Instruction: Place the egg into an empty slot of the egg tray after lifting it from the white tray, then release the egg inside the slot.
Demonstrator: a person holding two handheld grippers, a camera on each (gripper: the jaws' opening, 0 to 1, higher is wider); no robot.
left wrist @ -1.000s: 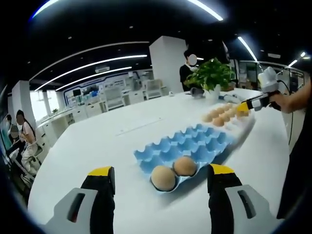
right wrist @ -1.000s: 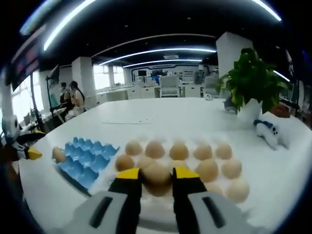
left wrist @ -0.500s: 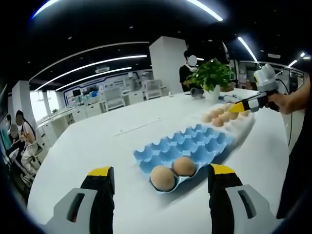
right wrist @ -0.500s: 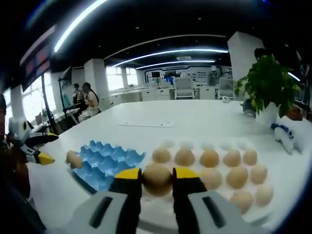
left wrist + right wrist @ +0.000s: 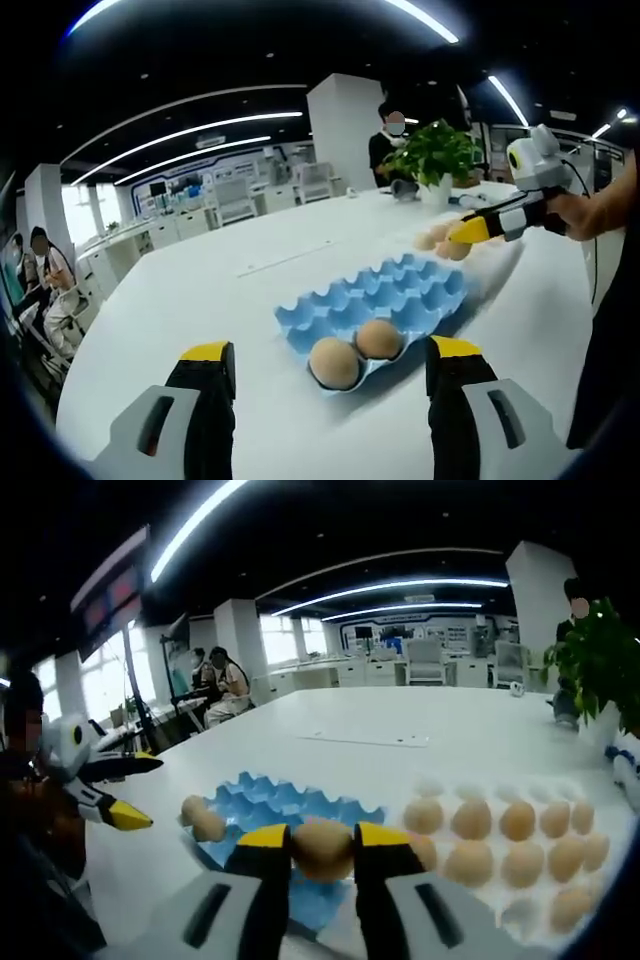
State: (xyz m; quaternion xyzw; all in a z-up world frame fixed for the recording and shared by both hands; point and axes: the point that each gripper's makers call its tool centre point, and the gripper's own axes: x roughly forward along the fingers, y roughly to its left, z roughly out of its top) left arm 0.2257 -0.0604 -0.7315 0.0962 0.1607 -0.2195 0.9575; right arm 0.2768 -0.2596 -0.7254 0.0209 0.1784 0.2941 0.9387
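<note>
My right gripper (image 5: 322,842) is shut on a brown egg (image 5: 322,848), held in the air above the near edge of the blue egg tray (image 5: 290,805). Two eggs (image 5: 200,818) sit at that tray's far left end. The white tray (image 5: 520,912) with several eggs lies to the right. In the left gripper view my left gripper (image 5: 330,372) stands open just above the table, in front of the blue egg tray (image 5: 385,295) and its two eggs (image 5: 355,352). The right gripper (image 5: 478,228) reaches in from the right, past the tray's far end.
A potted green plant (image 5: 435,155) stands on the white table (image 5: 180,310) behind the trays. A person (image 5: 385,140) stands beyond it, and others sit at the far left. A hand and sleeve (image 5: 600,205) hold the right gripper.
The right gripper has carried the egg up off the white tray and leftward to the blue egg tray. The left gripper has stayed still and open.
</note>
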